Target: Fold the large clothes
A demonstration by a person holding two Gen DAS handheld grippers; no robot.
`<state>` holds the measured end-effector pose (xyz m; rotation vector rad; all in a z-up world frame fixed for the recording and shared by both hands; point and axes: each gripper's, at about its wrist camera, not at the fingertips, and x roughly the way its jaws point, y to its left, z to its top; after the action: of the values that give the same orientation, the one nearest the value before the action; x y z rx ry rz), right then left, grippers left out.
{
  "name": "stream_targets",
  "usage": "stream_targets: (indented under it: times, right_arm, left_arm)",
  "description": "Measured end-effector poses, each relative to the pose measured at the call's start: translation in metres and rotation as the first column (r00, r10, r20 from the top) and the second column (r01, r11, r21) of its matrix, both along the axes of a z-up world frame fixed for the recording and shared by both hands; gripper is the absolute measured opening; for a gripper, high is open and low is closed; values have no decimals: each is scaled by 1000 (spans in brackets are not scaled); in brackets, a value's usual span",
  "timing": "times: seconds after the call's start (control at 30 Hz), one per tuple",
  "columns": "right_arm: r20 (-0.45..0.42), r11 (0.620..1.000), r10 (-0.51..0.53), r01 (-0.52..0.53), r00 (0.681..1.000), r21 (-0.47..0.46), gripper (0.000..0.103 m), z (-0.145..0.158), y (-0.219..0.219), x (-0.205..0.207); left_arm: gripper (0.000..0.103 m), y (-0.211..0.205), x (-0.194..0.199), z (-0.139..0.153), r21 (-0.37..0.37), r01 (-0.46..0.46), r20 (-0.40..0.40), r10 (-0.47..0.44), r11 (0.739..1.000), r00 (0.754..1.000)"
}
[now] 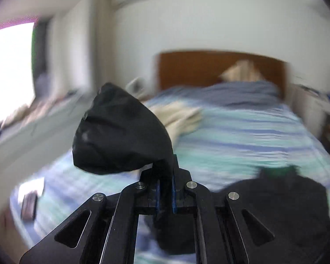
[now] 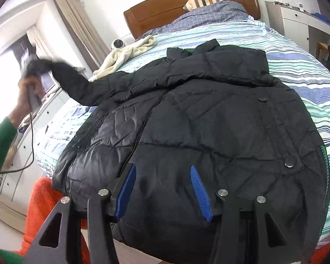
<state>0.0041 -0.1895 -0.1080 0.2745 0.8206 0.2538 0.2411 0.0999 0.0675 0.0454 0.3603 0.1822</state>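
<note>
A black puffer jacket [image 2: 200, 121] lies spread on a striped bed [image 2: 297, 50]. The left tongs [image 1: 165, 189] pinch its sleeve cuff [image 1: 121, 136], lifted off the bed. The right tongs [image 2: 164, 191] hang spread above the hem.

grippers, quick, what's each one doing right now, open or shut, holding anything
Left gripper: shut on the black jacket's sleeve, lifted off the bed.
Right gripper: open, holding nothing, jaws apart above the jacket's hem.
</note>
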Motion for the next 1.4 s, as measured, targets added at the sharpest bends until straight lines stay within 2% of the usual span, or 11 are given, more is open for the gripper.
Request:
stream_targets:
  times: [0.1, 0.23, 0.33, 0.43, 0.7, 0.9, 1.07, 1.1, 1.2, 1.3, 1.4]
  right_arm:
    - [10, 1000, -25, 25, 1000, 16, 53, 2, -8, -3]
    - [33, 997, -70, 69, 997, 29, 53, 6, -23, -9]
    - [34, 993, -109, 108, 993, 45, 53, 6, -35, -15]
    - [33, 989, -143, 141, 989, 53, 53, 7, -48, -21]
    - [38, 969, -236, 232, 971, 78, 53, 22, -95, -7]
    - [-22, 941, -286, 285, 958, 183, 69, 29, -127, 106]
    - [-157, 929, -280, 309, 947, 204, 69, -11, -127, 190]
    - [-172, 936, -245, 280, 954, 215, 45, -17, -122, 201]
    - [-40, 969, -236, 238, 971, 72, 22, 16, -107, 205]
    - [110, 965, -256, 261, 960, -34, 20, 50, -110, 199]
    - [49, 952, -284, 288, 958, -102, 22, 29, -122, 213]
  left_arm:
    - [6, -99, -21, 8, 126, 216, 25, -221, 968, 975]
    - [15, -222, -45, -37, 269, 438, -84, -433, 858, 898]
    - [70, -294, -40, -112, 252, 587, -330, -502, 770, 800]
    - [80, -320, -43, -181, 228, 632, -499, -468, 740, 729]
    - [91, -232, -97, -174, 134, 536, -462, -426, 834, 778]
    - [92, -132, -115, -167, -13, 322, -449, -293, 947, 844]
    - [92, -69, -137, -183, -119, 155, -463, -193, 981, 865]
    - [92, -62, -140, -187, -125, 132, -472, -176, 983, 864]
    - [92, -41, -147, -197, -150, 73, -490, -138, 986, 861]
    - [92, -39, -142, -200, -154, 62, -488, -131, 986, 863]
    - [92, -44, -133, -201, -144, 77, -498, -139, 987, 856]
